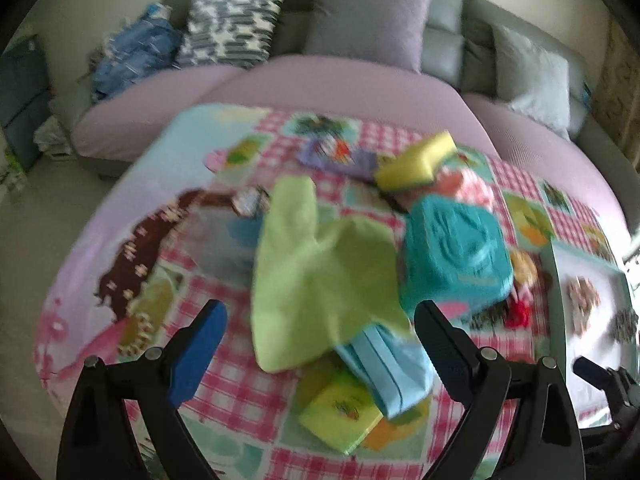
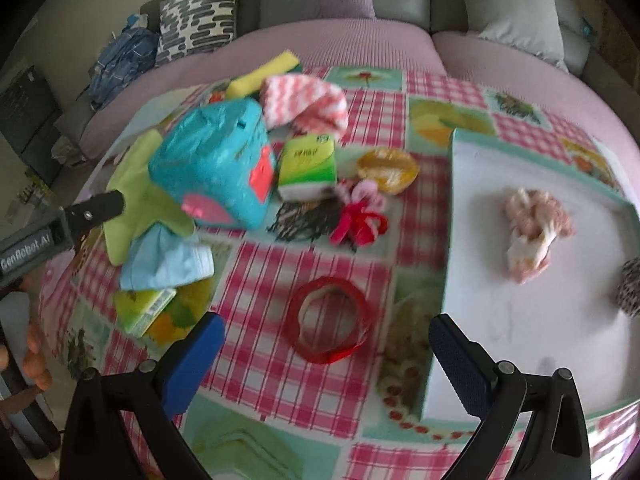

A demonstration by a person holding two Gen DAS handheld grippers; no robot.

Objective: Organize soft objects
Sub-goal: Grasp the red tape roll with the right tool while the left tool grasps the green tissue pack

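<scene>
Big surface (image 2: 304, 392) under a pink-check patchwork cloth, grey-and-lilac sofa (image 1: 360, 80) behind it. White tray (image 2: 520, 320) with a teal rim on the right side, already holding a pinkish scrunchie (image 2: 530, 232) and a dark speckled one (image 2: 630, 286) at its far edge. Soft clutter piled on the left: lime green cloth (image 1: 316, 276) draped over a light blue face mask (image 1: 384, 360), teal plastic-wrapped pack (image 2: 216, 168) leaning just beside it, pink zigzag towel (image 2: 306, 104) and yellow sponge (image 2: 260, 74) behind that. Green tissue pack (image 2: 308, 166) upright near the middle, with a red-and-pink hair tie bundle (image 2: 360, 216) and a yellow dish-like thing (image 2: 388, 168) close by, a bit blurry. Red ring (image 2: 328, 320) lying flat alone, nearest the right claw (image 2: 328, 350). Right claw spread wide, gripping nothing, hovering above the ring. Left claw (image 1: 320, 340) also spread wide and empty, poised over the green cloth and mask.
</scene>
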